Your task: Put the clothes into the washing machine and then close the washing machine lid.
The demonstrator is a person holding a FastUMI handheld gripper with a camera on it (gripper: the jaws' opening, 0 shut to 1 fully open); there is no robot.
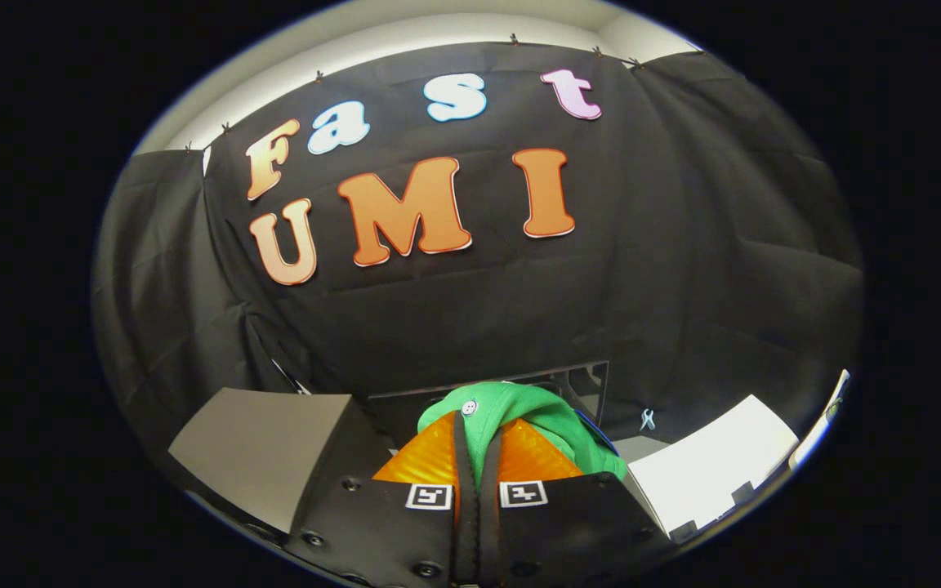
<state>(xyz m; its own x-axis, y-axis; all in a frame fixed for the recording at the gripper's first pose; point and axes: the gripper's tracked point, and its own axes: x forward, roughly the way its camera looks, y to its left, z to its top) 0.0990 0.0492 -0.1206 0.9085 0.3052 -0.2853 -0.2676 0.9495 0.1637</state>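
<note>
A green garment point(511, 412) (a white button showing near its top) is pinched between the tongs point(479, 457), whose orange fingers point(425, 459) are pressed nearly together on the cloth. Just beyond it, a dark raised lid point(577, 388) is seen. A grey panel point(262, 445) is set left, a white surface point(707, 469) right.

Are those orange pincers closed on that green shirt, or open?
Closed. The gripper has its two orange fingers nearly together, pinching a fold of the green shirt, which bunches up above them.
</note>
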